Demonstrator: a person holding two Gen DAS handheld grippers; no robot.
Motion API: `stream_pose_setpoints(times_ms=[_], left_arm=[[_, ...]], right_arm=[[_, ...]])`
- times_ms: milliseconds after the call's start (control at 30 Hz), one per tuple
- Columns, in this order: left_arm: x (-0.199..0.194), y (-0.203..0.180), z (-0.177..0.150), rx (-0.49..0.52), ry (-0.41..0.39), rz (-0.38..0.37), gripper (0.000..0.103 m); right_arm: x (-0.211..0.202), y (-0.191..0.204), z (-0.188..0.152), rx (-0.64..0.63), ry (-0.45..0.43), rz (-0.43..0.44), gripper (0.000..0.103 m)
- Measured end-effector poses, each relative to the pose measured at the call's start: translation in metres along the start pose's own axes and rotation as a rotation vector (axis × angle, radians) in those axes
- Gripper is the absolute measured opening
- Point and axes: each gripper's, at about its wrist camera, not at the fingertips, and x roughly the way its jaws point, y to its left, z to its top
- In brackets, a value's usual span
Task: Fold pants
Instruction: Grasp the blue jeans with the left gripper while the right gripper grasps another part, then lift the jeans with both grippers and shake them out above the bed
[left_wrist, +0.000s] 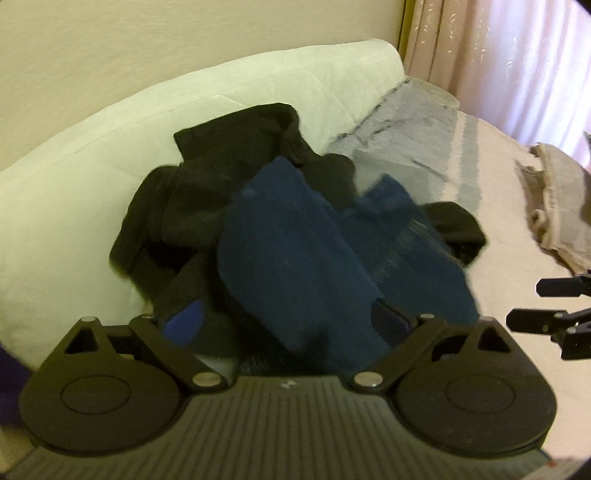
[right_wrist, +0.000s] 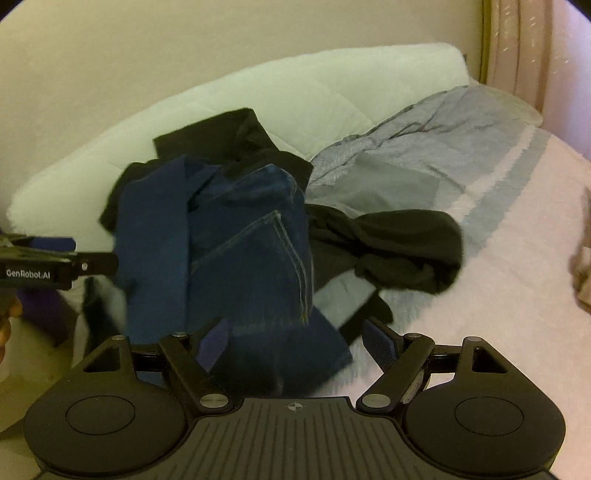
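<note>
So the long white quilted pillow (right_wrist: 295, 96) runs along the wall, and everything sits in front of it. Left gripper (left_wrist: 288, 325) has its jaws spread wide with dark blue denim pants (left_wrist: 291, 258) bunched between them; can't tell if it's actually pinching. Right gripper (right_wrist: 291, 343) is wide open too, denim draped between its blue pads (right_wrist: 376, 343). Black clothes (right_wrist: 399, 247) lie right of the pants.

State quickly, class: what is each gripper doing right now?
Left gripper: jaws apart, blue jeans between them; grip cannot be told.
Right gripper: open, jeans between its fingers.
</note>
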Motion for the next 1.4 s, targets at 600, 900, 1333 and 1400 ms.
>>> stream_pose_setpoints(times_ms=[600,900,1333,1400], left_arm=[[-0.019,0.002,0.010,0.040,-0.046,-0.090,0.006],[-0.175,-0.080,-0.026,0.069,-0.197,-0.215,0.006],[-0.187,-0.276,-0.216,0.248,0.263,-0.420,0.024],[-0.180,-0.291,-0.237,0.319,0.310,-0.404,0.025]], right_arm=[[0.010,0.015,0.019,0.012,-0.007,0.161,0.007],[-0.185,-0.027,-0.055,0.166,-0.264,0.112,0.005],[-0.406,-0.206,-0.361,0.664,-0.186,-0.505,0.026],[-0.422,-0.223,-0.401,0.756,-0.140,-0.565,0.032]])
